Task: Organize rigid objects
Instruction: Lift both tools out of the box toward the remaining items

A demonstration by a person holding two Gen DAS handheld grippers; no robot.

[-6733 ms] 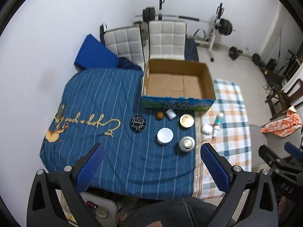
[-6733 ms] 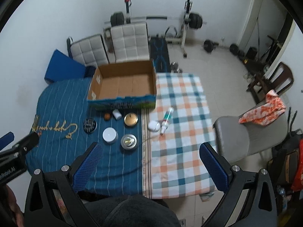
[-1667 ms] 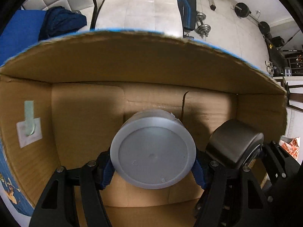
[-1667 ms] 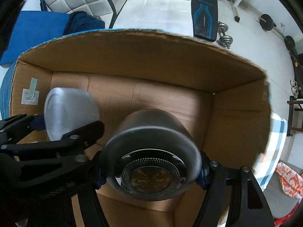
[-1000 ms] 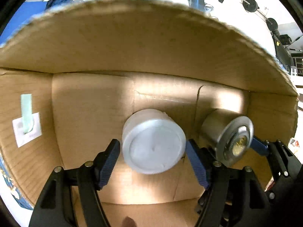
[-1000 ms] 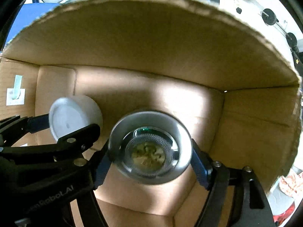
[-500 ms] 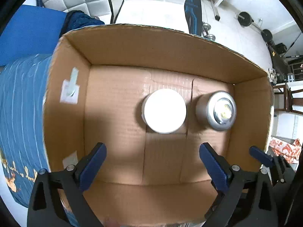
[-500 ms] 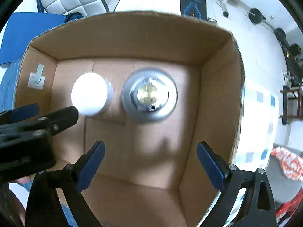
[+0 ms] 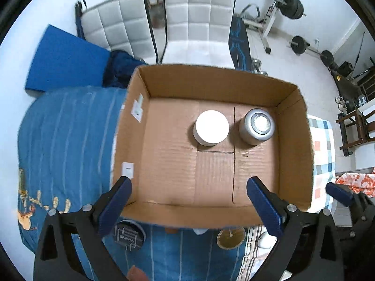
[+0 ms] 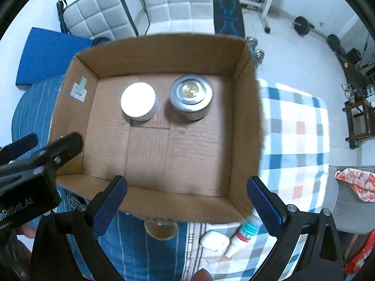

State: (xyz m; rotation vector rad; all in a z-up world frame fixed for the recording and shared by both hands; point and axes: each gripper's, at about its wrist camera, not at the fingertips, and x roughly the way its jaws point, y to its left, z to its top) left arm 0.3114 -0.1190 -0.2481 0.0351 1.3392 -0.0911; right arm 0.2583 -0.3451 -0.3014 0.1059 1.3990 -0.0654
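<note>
A white-lidded jar (image 9: 211, 127) (image 10: 138, 104) and a silver tin (image 9: 257, 126) (image 10: 191, 96) stand side by side inside the open cardboard box (image 9: 131, 126) (image 10: 246, 126). My left gripper (image 9: 188, 201) is open and empty above the box's near edge. My right gripper (image 10: 186, 201) is open and empty too, above the near edge. In front of the box lie a black round tin (image 9: 128, 233), a gold-lidded tin (image 9: 230, 237) (image 10: 161, 229), a white case (image 10: 214, 240) and a small bottle (image 10: 242, 235).
The box sits on a blue striped cloth (image 9: 65, 145) next to a checked cloth (image 10: 297, 135). White padded chairs (image 9: 199, 23) and gym weights (image 9: 291, 5) stand behind. An orange patterned rag (image 10: 356, 183) lies on a grey seat at right.
Both grippers let go of the jar and tin inside the box, opened wide, and have pulled back up and away from the box.
</note>
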